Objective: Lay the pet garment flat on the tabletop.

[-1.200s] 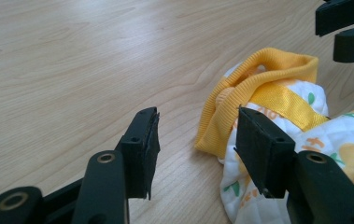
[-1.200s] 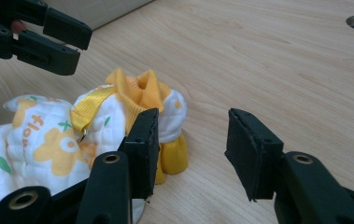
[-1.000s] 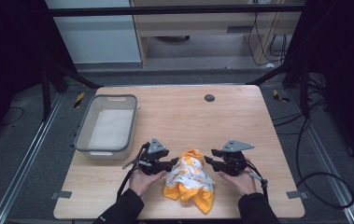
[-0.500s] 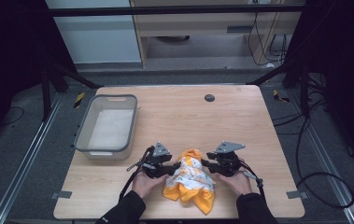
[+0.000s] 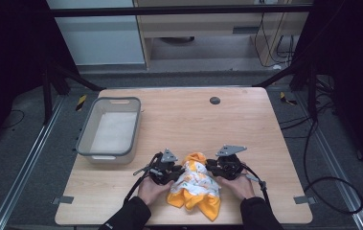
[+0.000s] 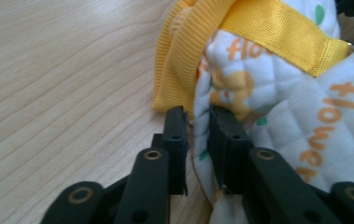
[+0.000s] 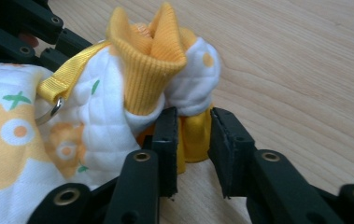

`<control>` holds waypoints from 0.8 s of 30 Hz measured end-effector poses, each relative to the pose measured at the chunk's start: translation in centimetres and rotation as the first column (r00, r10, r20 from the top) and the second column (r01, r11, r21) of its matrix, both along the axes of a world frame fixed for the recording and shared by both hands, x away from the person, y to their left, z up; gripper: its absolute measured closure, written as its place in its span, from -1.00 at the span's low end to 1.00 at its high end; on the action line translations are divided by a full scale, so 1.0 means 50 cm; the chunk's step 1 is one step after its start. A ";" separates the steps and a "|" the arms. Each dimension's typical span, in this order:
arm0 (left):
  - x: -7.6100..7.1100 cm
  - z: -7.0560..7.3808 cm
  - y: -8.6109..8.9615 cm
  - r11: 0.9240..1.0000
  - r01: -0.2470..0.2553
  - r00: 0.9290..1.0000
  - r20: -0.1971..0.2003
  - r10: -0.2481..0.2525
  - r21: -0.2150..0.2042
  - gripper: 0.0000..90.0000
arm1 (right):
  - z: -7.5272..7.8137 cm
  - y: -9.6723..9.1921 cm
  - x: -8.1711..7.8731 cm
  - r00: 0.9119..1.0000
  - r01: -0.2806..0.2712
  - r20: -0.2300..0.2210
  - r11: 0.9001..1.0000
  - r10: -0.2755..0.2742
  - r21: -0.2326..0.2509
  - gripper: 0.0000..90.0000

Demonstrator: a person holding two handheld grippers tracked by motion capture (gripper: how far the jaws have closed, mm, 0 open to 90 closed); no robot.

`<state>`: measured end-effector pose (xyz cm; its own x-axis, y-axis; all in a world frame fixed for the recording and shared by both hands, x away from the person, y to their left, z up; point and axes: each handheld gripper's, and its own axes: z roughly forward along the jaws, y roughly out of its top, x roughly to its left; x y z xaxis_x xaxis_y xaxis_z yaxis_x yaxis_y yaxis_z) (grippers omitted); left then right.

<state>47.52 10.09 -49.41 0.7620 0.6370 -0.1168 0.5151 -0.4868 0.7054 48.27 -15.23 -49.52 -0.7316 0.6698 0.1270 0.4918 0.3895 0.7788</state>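
A small quilted garment (image 5: 196,184), white with orange flowers and yellow ribbed trim, lies bunched near the front edge of the wooden table (image 5: 246,129). My left gripper (image 5: 176,173) is at the garment's left side. In the left gripper view its jaws (image 6: 195,114) are shut on a white fold of the garment (image 6: 282,102), just under the ribbed band. My right gripper (image 5: 210,168) is at the garment's right side. Its jaws (image 7: 193,116) pinch a yellow fold of the garment (image 7: 72,135) below the upright ribbed cuff.
A grey plastic bin (image 5: 85,132) stands at the left of the table with nothing visible inside. A small black disc (image 5: 214,100) sits near the far edge. Metal rails and cables run along the floor on both sides.
Both grippers have closed in on the garment from either side, the right one moving left the most. The garment stays bunched in the same place.
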 end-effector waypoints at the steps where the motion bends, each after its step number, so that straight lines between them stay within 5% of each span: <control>1: 0.000 -0.001 -0.001 1.000 0.002 1.000 -0.005 -0.002 -0.002 0.76 | -0.001 0.002 0.000 1.000 -0.002 -0.004 1.000 0.002 -0.004 0.68; 8: -0.001 -0.004 -0.004 1.000 0.013 1.000 -0.007 -0.013 0.007 0.97 | -0.003 0.007 0.001 1.000 -0.009 -0.026 1.000 0.009 -0.020 0.95; 24: -0.010 0.038 0.026 0.998 -0.004 0.999 0.039 0.006 -0.060 0.99 | 0.044 -0.021 -0.017 1.000 -0.001 0.020 1.000 0.001 0.027 0.98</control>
